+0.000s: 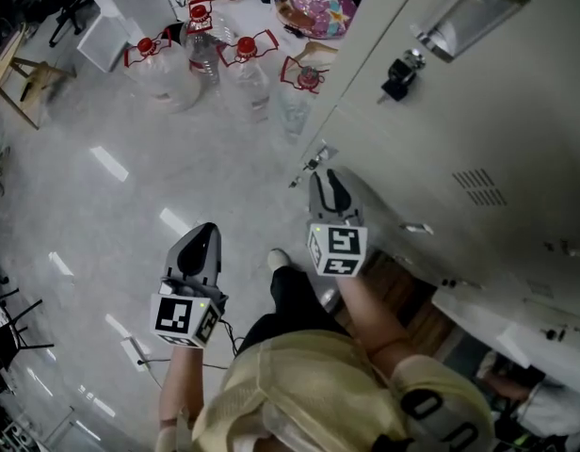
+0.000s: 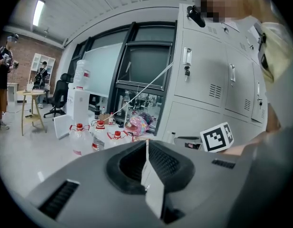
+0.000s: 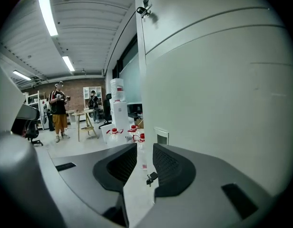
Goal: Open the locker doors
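Observation:
A bank of grey lockers [image 1: 497,121] fills the right of the head view; an upper door carries a key [image 1: 400,73] in its lock. A lower locker door [image 3: 208,94] stands swung out. Its thin free edge, with a small key [image 3: 150,178] hanging from it, runs between the jaws of my right gripper [image 3: 144,152]. Those jaws stand apart and the pads do not press the edge. In the head view the right gripper [image 1: 330,179] points at that door's latch [image 1: 312,161]. My left gripper [image 1: 203,238] hangs over the floor, well left of the lockers, shut and empty [image 2: 146,145].
Several large water bottles with red caps [image 1: 191,59] and a colourful helmet [image 1: 316,8] stand on the floor beyond the door. A wooden stand [image 1: 22,73] is at the far left. Two people [image 3: 58,110] stand far off by a table. My shoe [image 1: 279,259] is between the grippers.

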Demonstrator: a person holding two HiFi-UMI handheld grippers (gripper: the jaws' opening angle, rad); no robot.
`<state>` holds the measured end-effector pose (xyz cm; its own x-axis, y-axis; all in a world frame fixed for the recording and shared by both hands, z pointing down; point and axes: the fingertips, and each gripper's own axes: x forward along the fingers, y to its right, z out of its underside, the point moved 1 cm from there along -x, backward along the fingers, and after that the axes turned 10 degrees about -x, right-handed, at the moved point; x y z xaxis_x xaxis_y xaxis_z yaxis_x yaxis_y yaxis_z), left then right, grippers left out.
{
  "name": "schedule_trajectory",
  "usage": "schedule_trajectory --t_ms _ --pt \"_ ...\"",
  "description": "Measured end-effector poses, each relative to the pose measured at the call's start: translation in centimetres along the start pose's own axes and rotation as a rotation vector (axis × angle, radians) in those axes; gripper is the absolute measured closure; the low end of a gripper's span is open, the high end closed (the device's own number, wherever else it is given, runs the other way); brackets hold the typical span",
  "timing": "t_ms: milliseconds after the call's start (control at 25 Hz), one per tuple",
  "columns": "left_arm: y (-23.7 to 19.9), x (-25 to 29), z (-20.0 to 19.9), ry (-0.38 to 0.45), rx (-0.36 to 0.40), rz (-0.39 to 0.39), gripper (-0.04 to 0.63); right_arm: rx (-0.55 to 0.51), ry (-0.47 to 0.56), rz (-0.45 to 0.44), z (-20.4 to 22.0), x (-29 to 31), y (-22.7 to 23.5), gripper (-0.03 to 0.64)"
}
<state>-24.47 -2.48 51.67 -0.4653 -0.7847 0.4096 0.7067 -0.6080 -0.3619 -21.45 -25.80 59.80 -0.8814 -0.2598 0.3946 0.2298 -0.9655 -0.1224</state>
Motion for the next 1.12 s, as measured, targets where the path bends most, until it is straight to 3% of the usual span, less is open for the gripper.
schedule_trajectory --t_ms 440,1120 --pt "-1.8 1.5 0.5 -0.017 -0.024 -0.053 0.589 0.031 -0.025 0.101 1.1 5.3 1.0 0.525" --pt "-2.1 1.0 1.0 -0.032 -0.042 -0.063 0.589 0.067 -0.028 0.222 1.3 6.9 1.1 0.52"
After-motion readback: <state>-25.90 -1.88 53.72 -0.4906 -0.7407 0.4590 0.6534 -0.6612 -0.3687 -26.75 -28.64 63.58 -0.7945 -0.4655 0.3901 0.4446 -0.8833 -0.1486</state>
